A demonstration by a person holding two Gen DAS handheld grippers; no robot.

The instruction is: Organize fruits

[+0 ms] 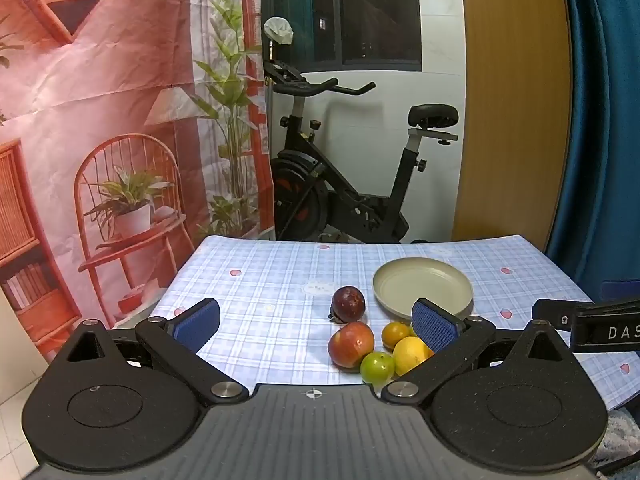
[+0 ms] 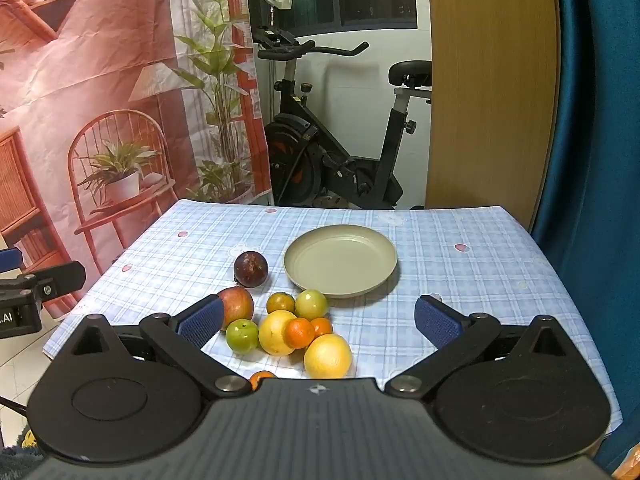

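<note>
Both grippers gape wide, nothing held: left gripper, right gripper, ribbed blue pads. One round, shallow, matte beige plate sits bare on the checked tablecloth. Just beside its near rim: one dark purple fruit, one red apple, two glossy green fruits, two big yellow citrus, several small oranges.

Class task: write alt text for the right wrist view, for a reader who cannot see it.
An empty pale green plate sits on a blue checked tablecloth, with loose fruit clustered just in front: a dark purple fruit, a red apple, green, orange and yellow fruits. The right gripper hangs above them, jaws wide apart and empty.
</note>
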